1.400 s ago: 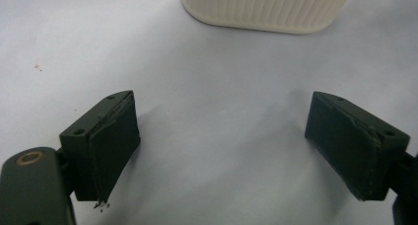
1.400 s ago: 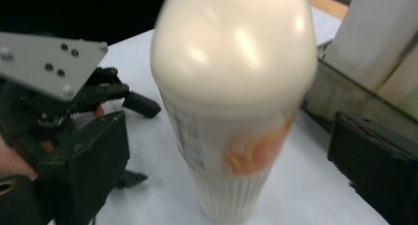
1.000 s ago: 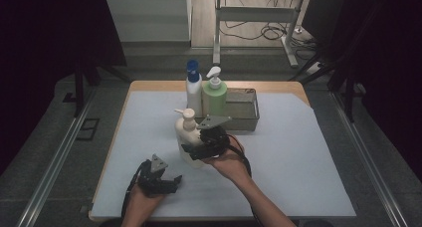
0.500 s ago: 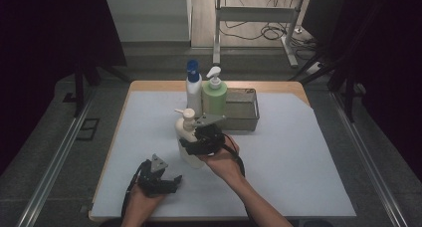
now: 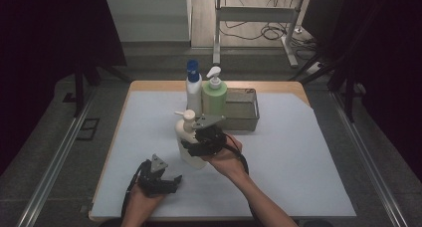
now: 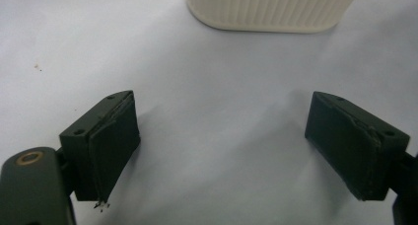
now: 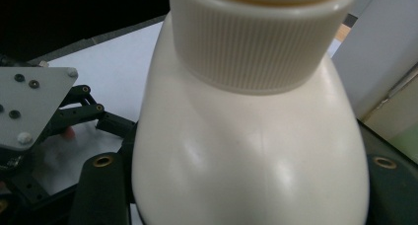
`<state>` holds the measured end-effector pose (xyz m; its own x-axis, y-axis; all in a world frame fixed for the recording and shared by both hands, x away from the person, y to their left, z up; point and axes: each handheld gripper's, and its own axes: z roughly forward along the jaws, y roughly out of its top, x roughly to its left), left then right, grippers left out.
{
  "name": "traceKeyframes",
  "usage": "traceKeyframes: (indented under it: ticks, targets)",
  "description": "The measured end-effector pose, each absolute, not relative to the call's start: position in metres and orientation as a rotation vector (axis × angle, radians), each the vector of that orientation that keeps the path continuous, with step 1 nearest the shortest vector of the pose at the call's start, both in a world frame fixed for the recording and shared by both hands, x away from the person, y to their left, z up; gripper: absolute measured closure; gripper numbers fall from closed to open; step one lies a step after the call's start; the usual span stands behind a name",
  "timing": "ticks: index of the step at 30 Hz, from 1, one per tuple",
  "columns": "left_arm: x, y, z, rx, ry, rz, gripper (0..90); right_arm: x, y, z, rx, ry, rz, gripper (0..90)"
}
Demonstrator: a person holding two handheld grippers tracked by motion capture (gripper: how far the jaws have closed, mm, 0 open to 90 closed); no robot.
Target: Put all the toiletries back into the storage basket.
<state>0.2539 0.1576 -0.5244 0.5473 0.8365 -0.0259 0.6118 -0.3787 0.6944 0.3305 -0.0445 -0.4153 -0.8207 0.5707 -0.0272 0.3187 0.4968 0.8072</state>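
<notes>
Nearest the person, the left gripper (image 5: 166,182) sits low over the white-covered desk (image 5: 298,157), its jaws wide apart with nothing between them; in the left gripper view the ribbed base of the cream pump bottle (image 6: 271,8) stands just ahead. A little farther in, the right gripper (image 5: 196,146) has its jaws around the cream pump bottle (image 5: 188,137), which stands upright near the middle of the desk. They have just been closing on its body and sit against both sides. Behind it stand a white bottle with a blue cap (image 5: 193,87) and a green pump bottle (image 5: 214,95), just beside a metal tray (image 5: 244,107).
</notes>
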Motion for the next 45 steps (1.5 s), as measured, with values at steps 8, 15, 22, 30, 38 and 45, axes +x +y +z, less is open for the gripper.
traceKeyframes:
  ticks: [8,15,22,30,38,45]
  targets:
    - [0.254,0.158,-0.524,2.126,1.157,0.436,12.9,0.330,-0.054,-0.407,0.748,2.461,1.219,36.0]
    - [0.254,0.158,-0.525,2.123,1.158,0.437,13.0,0.330,-0.066,-0.400,0.767,2.478,1.259,36.0]
    - [0.254,0.158,-0.524,2.124,1.158,0.434,13.0,0.328,-0.079,-0.389,0.768,2.473,1.248,36.1]
    - [0.254,0.158,-0.524,2.125,1.158,0.434,12.9,0.327,-0.095,-0.375,0.788,2.474,1.276,36.2]
    - [0.254,0.158,-0.524,2.126,1.158,0.433,12.9,0.328,-0.112,-0.361,0.806,2.451,1.269,36.2]
    - [0.254,0.158,-0.524,2.127,1.158,0.431,12.9,0.331,-0.130,-0.348,0.835,2.430,1.261,36.2]
